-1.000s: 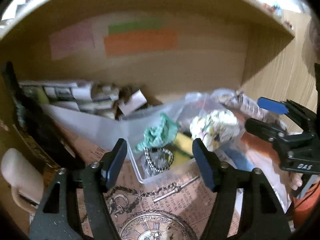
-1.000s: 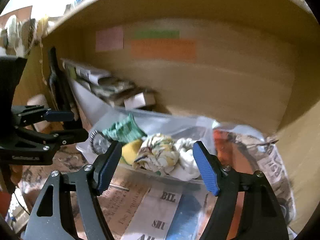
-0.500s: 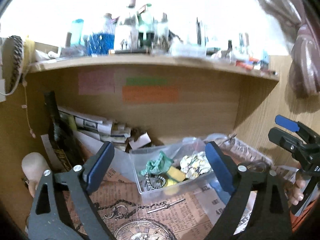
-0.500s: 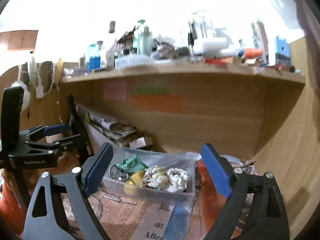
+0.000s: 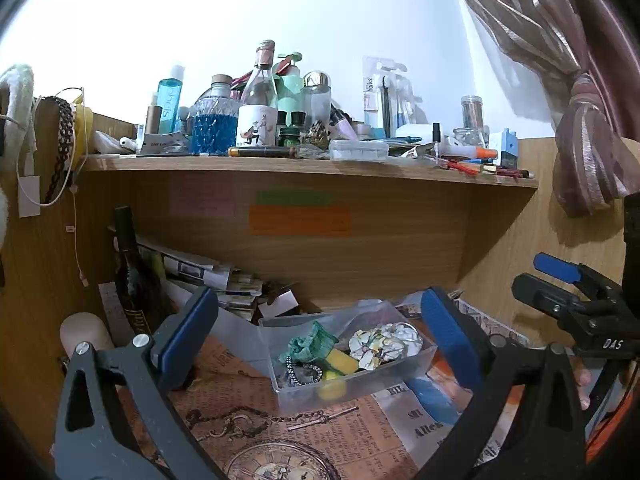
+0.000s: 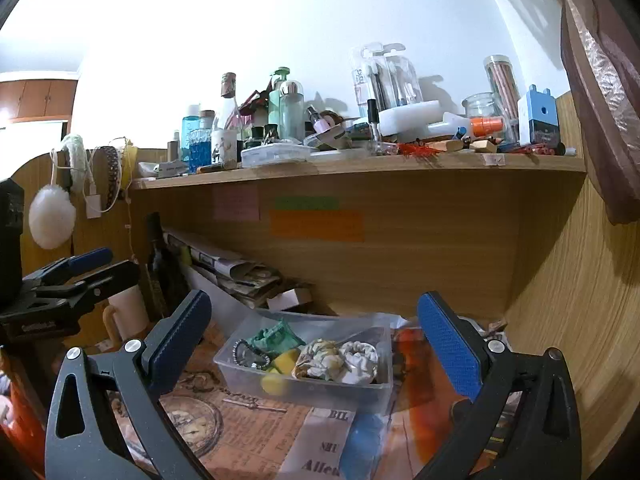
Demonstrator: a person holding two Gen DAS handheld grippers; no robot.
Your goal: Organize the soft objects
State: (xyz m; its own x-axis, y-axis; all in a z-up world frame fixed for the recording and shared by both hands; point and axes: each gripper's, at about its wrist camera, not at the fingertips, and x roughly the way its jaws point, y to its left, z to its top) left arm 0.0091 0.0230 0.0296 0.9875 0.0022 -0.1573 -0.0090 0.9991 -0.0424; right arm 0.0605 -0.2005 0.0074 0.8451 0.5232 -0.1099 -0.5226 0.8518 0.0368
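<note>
Left gripper (image 5: 320,340): jaws spread wide apart, nothing between the blue pads, held above the desk and back from the box
Right gripper (image 6: 314,342): jaws likewise wide apart and holding nothing, pulled back from the box; in the left view it shows at the far right edge
Clear plastic box (image 5: 288,392): open-topped, sits on the printed paper under the shelf, framed between the fingers of each gripper but touched by neither
Green scrunchie (image 5: 310,344): in the left part of the box, towards the back
Floral scrunchie (image 5: 374,346): in the right part of the box, cream with yellow and dark marks
White scrunchie (image 6: 360,362): at the right end of the box, touching the floral one
Yellow pieces (image 6: 280,370): 2 soft-looking yellow lumps near the box's front wall, between the green scrunchie and the floral one
Beaded band (image 5: 304,372): dark ring with pale beads, front-left in the box, beside the green scrunchie
Printed paper (image 5: 248,432): brown vintage sheet with a pocket-watch picture, covers the desk under the box
Wooden shelf (image 5: 280,166): runs above the nook, crowded with bottles, jars and pens
Sticky notes (image 5: 300,220): pink, green and orange, stuck on the back panel below the shelf
Newspapers (image 6: 228,266): stacked at the back left, behind the box
Curtain (image 5: 580,120): mauve, gathered with a tie, upper right
</note>
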